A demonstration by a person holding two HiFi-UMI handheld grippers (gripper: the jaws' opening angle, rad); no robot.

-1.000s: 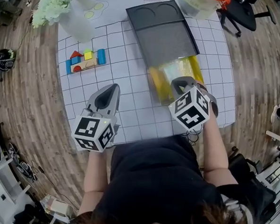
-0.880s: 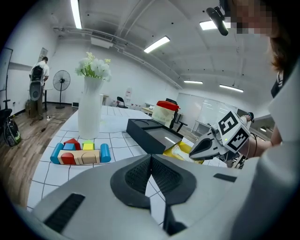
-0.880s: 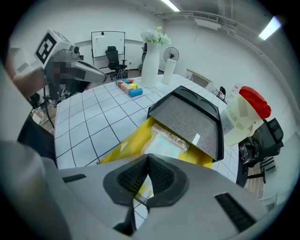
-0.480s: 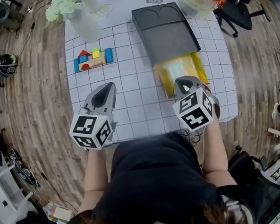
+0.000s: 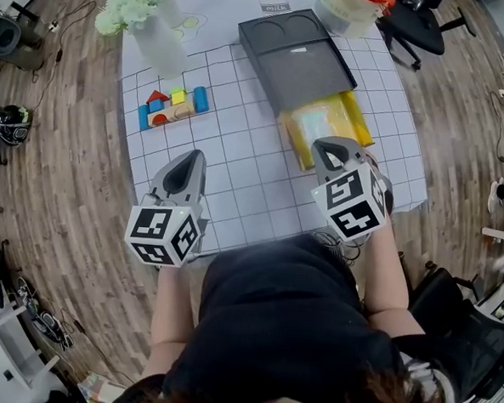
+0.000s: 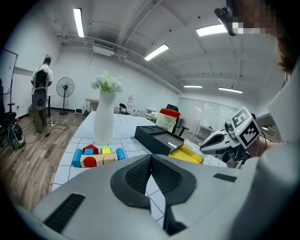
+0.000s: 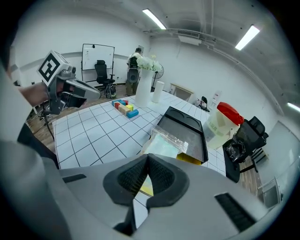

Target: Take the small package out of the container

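The small package (image 5: 321, 124), yellow inside clear film, lies half out of the black tray container (image 5: 295, 58), its far end still at the tray's near rim. My right gripper (image 5: 328, 144) is at the package's near end, jaws shut on its edge. In the right gripper view the film of the package (image 7: 164, 143) runs straight out from the closed pads (image 7: 148, 159) toward the tray (image 7: 187, 131). My left gripper (image 5: 193, 156) hovers over the gridded mat to the left, shut and empty (image 6: 151, 159). From there the package (image 6: 187, 153) shows beside the right gripper (image 6: 211, 144).
A white vase of flowers (image 5: 159, 42) and a set of coloured blocks (image 5: 173, 106) stand on the mat's left. A white tub with a red lid (image 5: 353, 7) sits behind the tray. The table's near edge runs just under both grippers.
The right gripper and the package's near end have shifted slightly toward me, away from the tray. The left gripper has stayed in place.
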